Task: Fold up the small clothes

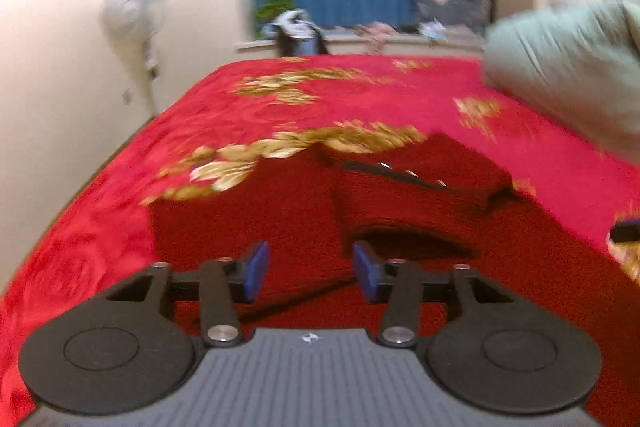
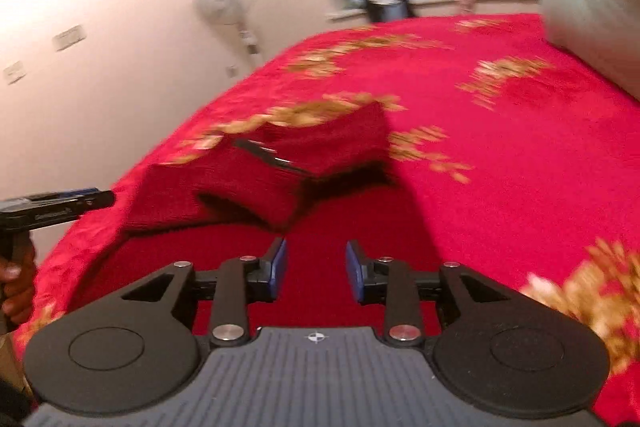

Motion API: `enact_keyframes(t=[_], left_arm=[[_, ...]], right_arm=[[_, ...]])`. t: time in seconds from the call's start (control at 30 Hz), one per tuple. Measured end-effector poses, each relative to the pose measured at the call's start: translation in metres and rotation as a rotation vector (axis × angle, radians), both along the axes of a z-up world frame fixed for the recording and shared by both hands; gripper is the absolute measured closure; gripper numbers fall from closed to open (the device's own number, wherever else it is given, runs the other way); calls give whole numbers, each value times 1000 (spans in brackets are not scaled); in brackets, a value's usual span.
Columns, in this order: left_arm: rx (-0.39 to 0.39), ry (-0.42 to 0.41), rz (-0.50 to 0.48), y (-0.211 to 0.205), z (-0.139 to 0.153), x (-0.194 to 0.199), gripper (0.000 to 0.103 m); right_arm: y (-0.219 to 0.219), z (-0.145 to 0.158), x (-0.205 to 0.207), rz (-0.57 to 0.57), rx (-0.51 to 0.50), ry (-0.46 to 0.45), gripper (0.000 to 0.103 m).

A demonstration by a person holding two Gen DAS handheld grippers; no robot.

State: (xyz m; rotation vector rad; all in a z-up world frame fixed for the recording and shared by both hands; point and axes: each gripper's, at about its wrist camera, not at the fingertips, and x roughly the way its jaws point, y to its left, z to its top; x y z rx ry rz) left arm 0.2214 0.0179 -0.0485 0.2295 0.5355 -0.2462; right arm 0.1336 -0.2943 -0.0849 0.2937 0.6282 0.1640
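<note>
Each gripper (image 1: 310, 269) is matte black, with blue pads (image 1: 256, 269) and silver screws (image 1: 224, 331). Round discs sit at four and eight o'clock beside a ribbed grey housing (image 2: 316, 379).

You see both pictures smeared by motion blur. The cream wall (image 1: 60, 39) glares almost white at top left. The red blanket with gold flowers (image 1: 360, 95) bends at the edges. A dark shadow sits under the folded dark red knit cloth (image 2: 280, 175).
</note>
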Motion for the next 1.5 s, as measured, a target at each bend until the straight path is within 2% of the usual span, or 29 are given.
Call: enact_keyframes(t=[0.07, 0.17, 0.27, 0.37, 0.43, 0.47, 0.5, 0.53, 0.63, 0.73, 0.8, 0.87, 0.93, 1.07, 1.2, 1.27, 1.3, 1.33, 1.37, 1.4, 1.43, 1.47, 1.5], left_arm=[[118, -1, -34, -31, -18, 12, 21], [334, -30, -8, -73, -52, 32, 20], [380, -69, -7, -100, -67, 43, 20], [410, -157, -17, -124, -66, 50, 20], [432, -190, -46, -132, -64, 57, 22], [426, -202, -62, -133, -60, 60, 42], [381, -200, -62, -126, -52, 65, 80], [314, -178, -27, -117, -42, 72, 88], [13, -128, 279, -47, -11, 86, 90], [-122, -50, 524, 13, -8, 78, 89], [-199, 28, 570, 40, -16, 69, 77], [-243, 88, 580, 57, -25, 60, 76], [-275, 99, 587, 70, -29, 50, 76], [-296, 73, 546, 78, -27, 59, 75], [-260, 65, 487, 74, -23, 88, 50], [-230, 60, 484, 73, -26, 102, 49], [-231, 86, 467, 74, -31, 109, 49], [-235, 138, 436, 75, -38, 117, 51], [-226, 224, 395, 75, -49, 128, 59], [-167, 297, 369, 71, -58, 135, 70], [-86, 273, 341, 65, -60, 132, 75], [-31, 237, 309, 61, -58, 126, 82], [-2, 229, 282, 61, -55, 121, 83]], right_arm=[[-3, -10, 5, -43, -65, 19, 69], [-8, -20, 21, -75, -83, 73, 69], [-12, -37, 33, -133, -142, 150, 69], [-15, -55, 43, -147, -177, 235, 69], [-16, -59, 46, -142, -182, 246, 68], [-16, -60, 47, -139, -184, 246, 68], [-16, -60, 48, -137, -181, 247, 67], [-16, -60, 48, -138, -176, 250, 67], [-19, -60, 49, -145, -157, 253, 67], [-19, -58, 49, -148, -156, 255, 67], [-18, -57, 48, -150, -163, 255, 67], [-16, -55, 45, -151, -174, 252, 67], [-14, -54, 45, -151, -182, 248, 67], [-14, -54, 42, -164, -177, 245, 67], [-13, -53, 39, -176, -176, 242, 67], [-12, -55, 38, -175, -187, 240, 67], [-11, -55, 38, -173, -193, 238, 67], [-10, -55, 37, -169, -201, 235, 67], [-10, -56, 37, -165, -207, 232, 67], [-10, -56, 37, -161, -211, 228, 67], [-10, -57, 37, -159, -211, 226, 67], [-11, -57, 37, -159, -206, 225, 67], [-13, -57, 37, -162, -193, 225, 67]])
